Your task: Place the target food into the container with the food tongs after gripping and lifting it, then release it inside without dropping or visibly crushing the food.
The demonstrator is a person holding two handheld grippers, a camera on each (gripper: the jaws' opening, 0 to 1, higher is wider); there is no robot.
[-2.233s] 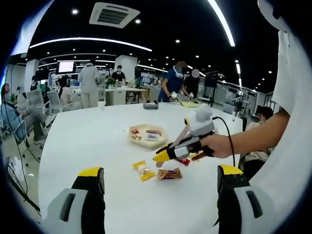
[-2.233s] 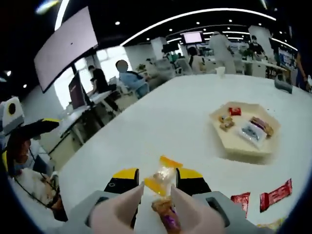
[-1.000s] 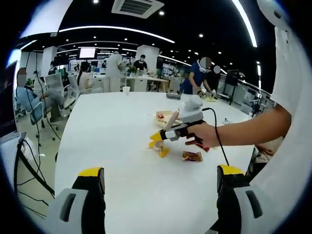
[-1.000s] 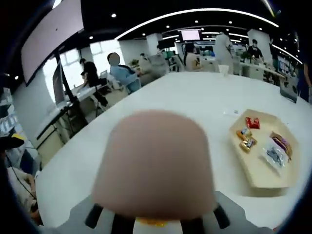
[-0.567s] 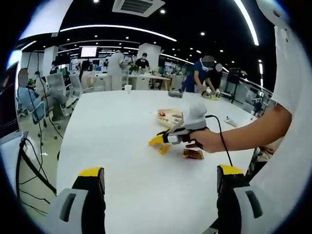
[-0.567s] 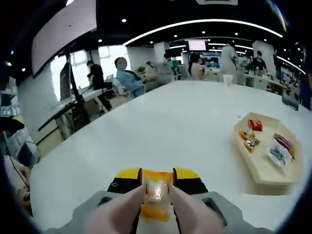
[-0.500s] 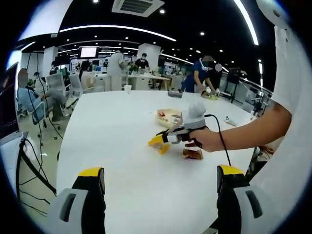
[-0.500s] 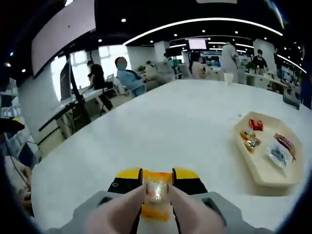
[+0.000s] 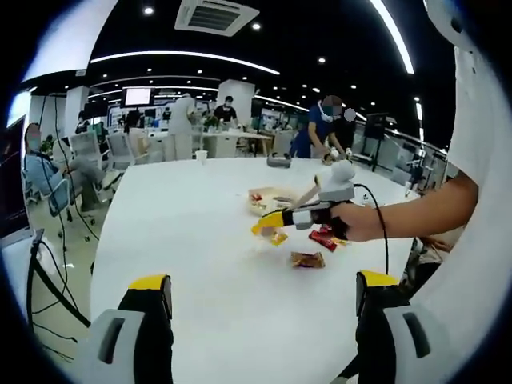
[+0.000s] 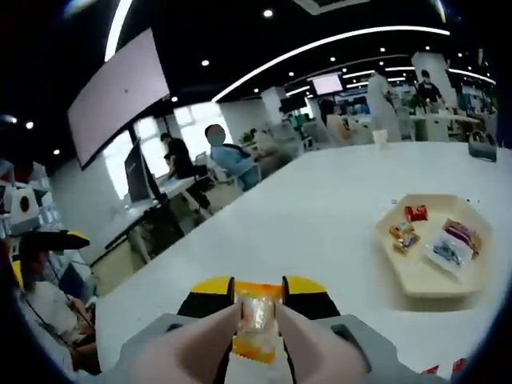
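Presently the right tool (image 10: 254, 314) pinches an orange-wrapped snack (image 10: 255, 319) clear of the counter (image 10: 320, 232), evidently for carriage to the tray (image 10: 432, 276); left tool (image 9: 260, 308) stands wide, idle.

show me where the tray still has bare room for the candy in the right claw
In the tray, the near end is bare. Crowded: the far half, with wrappers and a clear packet. The right claw holds the orange candy.
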